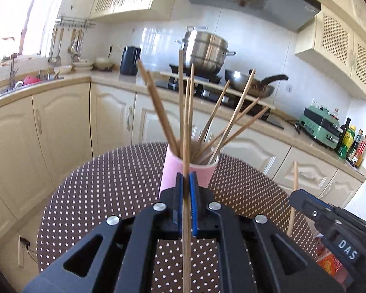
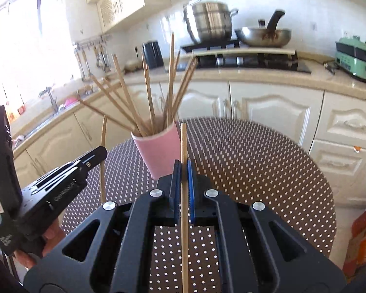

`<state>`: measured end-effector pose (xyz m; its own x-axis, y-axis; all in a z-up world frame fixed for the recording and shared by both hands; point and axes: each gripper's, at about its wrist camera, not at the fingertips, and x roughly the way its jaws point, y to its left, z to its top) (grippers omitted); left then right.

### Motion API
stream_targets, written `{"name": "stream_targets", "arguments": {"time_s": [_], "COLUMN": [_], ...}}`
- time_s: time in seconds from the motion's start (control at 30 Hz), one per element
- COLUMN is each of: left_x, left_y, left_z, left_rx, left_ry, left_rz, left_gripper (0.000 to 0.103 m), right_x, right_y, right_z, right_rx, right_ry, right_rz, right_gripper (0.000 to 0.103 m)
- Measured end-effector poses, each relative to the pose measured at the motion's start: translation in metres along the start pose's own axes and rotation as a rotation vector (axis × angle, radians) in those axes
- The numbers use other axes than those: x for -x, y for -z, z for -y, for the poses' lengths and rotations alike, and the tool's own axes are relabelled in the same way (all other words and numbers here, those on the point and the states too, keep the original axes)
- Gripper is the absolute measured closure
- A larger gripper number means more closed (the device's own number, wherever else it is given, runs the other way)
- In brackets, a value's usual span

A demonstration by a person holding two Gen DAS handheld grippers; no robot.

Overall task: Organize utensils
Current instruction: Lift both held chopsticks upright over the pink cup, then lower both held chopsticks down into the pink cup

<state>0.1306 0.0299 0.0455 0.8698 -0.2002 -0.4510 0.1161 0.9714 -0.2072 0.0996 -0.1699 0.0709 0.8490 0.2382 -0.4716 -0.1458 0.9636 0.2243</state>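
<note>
Wooden chopsticks (image 1: 205, 124) already stand fanned in the pink cup (image 2: 158, 151) on the dotted table (image 2: 256, 166), so most of the sorting looks done. Each gripper, left (image 1: 186, 178) and right (image 2: 182, 164), is clamped on one more chopstick held upright near the cup, not yet dropped in. Both sticks' lower ends run out of frame, and the cup's inside is hidden.

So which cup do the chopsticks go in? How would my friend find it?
Look for the round brown table with white dots in the kitchen. The pink cup stands on it, already bristling with wooden chopsticks. It is the only cup on the table and the only pink thing there.
</note>
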Motion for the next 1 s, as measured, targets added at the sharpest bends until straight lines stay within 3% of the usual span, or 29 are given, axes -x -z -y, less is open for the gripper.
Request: {"name": "stream_targets", "arguments": {"time_s": [0.37, 1.0], "left_x": [0.017, 0.055], "left_y": [-0.038, -0.125], "left_z": [0.016, 0.048], "left_rx": [-0.025, -0.1], "left_ry": [0.044, -0.007], "left_rz": [0.112, 0.385], "left_gripper": [0.097, 0.097], "right_x": [0.018, 0.032], "right_y": [-0.042, -0.135], "right_z": [-0.011, -0.045], "right_rx": [0.054, 0.133], "right_ry": [-0.013, -0.044], "right_rz": [0.144, 0.388], "right_gripper": [0.097, 0.097]}}
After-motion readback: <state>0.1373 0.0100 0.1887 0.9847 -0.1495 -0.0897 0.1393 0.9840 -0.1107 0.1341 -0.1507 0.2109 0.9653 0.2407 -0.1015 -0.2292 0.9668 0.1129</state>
